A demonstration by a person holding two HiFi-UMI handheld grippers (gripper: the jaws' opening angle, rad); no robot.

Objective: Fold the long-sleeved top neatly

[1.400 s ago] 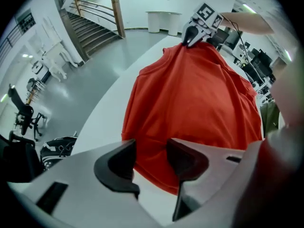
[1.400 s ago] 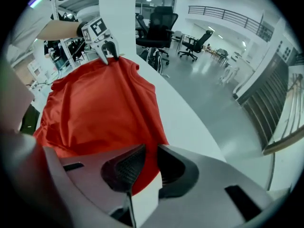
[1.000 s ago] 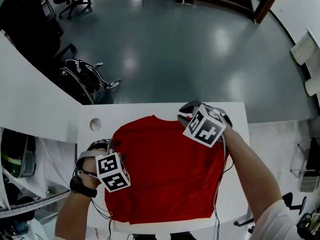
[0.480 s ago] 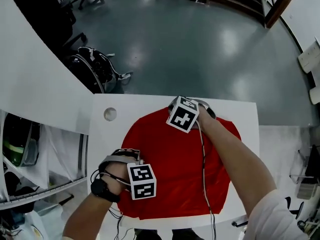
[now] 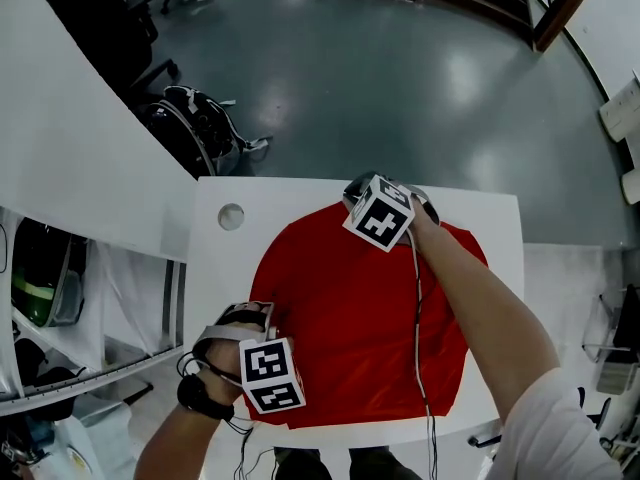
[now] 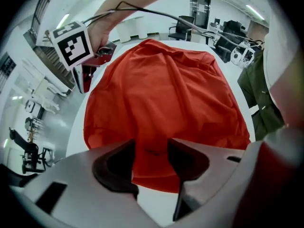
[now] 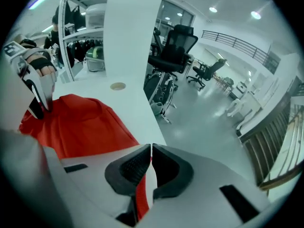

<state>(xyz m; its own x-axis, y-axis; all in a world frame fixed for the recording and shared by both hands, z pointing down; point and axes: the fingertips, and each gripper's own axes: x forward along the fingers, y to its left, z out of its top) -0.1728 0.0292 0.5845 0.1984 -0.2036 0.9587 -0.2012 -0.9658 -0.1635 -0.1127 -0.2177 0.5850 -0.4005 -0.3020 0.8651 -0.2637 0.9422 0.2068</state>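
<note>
The red long-sleeved top lies spread on the white table. My right gripper is at the top's far edge, near the middle, shut on a strip of red cloth that shows between its jaws. My left gripper hovers over the top's near left edge. Its jaws are opening, with red cloth in the gap below them and the pads not pressing on it. The left gripper view shows the right gripper at the top's far side.
A round hole sits in the table's far left corner. A white partition runs along the left. A black wheeled frame and office chairs stand on the grey floor beyond the table.
My right gripper has moved left along the top's far edge, from the right shoulder to the middle. My left gripper has shifted along the left edge toward the near corner.
</note>
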